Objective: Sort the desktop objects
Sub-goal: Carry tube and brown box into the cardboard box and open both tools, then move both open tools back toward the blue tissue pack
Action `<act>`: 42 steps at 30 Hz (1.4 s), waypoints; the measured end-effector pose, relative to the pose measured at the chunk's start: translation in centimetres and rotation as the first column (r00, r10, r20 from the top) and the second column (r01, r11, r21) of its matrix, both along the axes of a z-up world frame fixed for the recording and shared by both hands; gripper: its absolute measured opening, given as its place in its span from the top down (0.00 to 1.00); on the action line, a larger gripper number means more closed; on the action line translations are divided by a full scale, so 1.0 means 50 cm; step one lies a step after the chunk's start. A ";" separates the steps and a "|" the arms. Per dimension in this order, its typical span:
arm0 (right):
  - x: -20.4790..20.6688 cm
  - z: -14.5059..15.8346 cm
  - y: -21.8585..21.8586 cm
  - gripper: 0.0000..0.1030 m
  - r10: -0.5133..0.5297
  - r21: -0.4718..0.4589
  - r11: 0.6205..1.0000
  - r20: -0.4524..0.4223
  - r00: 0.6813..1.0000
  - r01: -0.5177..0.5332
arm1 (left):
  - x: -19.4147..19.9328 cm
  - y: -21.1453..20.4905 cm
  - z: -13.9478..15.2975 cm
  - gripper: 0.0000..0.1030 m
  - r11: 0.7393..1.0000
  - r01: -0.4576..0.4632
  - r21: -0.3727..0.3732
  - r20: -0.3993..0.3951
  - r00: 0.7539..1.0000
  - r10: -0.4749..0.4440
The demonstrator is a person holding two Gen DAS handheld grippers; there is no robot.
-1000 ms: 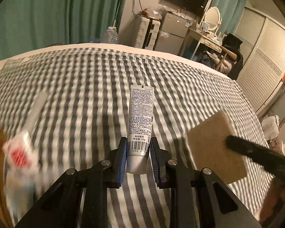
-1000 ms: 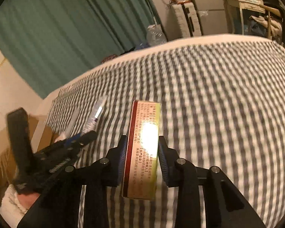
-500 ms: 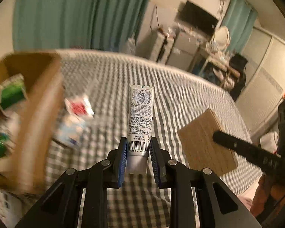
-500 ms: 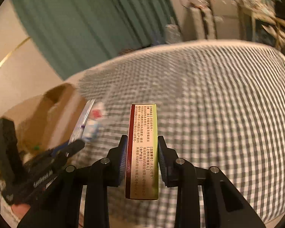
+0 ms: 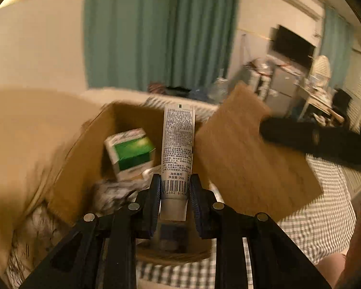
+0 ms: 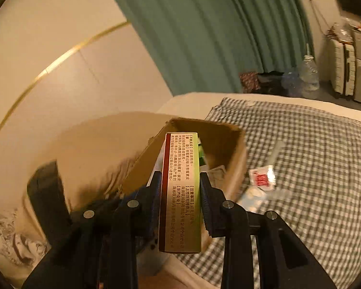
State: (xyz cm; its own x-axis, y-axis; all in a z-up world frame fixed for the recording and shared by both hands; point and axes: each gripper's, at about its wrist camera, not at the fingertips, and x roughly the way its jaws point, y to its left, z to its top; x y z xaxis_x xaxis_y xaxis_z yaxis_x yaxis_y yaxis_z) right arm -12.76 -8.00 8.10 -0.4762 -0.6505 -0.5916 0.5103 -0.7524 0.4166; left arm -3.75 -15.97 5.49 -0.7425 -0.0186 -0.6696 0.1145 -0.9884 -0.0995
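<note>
My left gripper (image 5: 175,185) is shut on a white tube (image 5: 178,144) with small print and a barcode, held over the open cardboard box (image 5: 84,149). A green and white carton (image 5: 130,151) lies inside the box. My right gripper (image 6: 180,183) is shut on a gold and red medicine box (image 6: 180,192), held over the near side of the same cardboard box (image 6: 231,144). In the left wrist view the medicine box (image 5: 250,159) shows to the right of the tube, close beside it. The left gripper's body shows dark at the lower left of the right wrist view.
The cardboard box stands on a bed with a grey checked cover (image 6: 312,156), next to a beige pillow (image 6: 96,149). A red and white sachet (image 6: 262,179) and a clear tube (image 6: 275,154) lie on the cover right of the box. A curtain and furniture stand behind.
Both grippers have swung left with their loads, from over the checked cover to over the cardboard box. The box now fills the middle of both views.
</note>
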 end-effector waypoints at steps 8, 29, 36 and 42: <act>-0.085 -0.051 -0.079 0.14 -0.032 -0.015 0.999 0.056 0.998 0.033 | -0.004 -0.050 -0.074 0.51 0.999 -0.044 0.011 0.054 0.998 0.044; 0.061 -0.225 0.476 0.10 -0.440 0.019 0.898 -0.005 0.898 0.440 | -0.010 0.379 -0.168 0.01 0.980 0.196 0.032 -0.044 0.980 -0.195; 0.006 -0.289 0.516 0.10 -0.433 0.041 0.901 0.089 0.897 0.431 | -0.122 0.400 -0.265 0.01 0.962 0.254 -0.101 0.040 0.967 -0.251; -0.026 -0.324 0.519 0.10 -0.413 0.075 0.911 0.137 0.901 0.406 | -0.238 0.354 -0.324 0.01 0.920 0.256 -0.296 0.162 0.963 -0.216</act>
State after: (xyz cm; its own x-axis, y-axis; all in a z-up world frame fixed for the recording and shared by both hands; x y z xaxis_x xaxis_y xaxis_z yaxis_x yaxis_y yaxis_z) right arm -14.08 17.93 -8.10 -0.6008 -0.3888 -0.6985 0.0895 -0.9010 0.4246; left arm -15.67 1.74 -10.73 -0.6630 -0.0752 -0.7449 -0.1347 -0.9667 0.2175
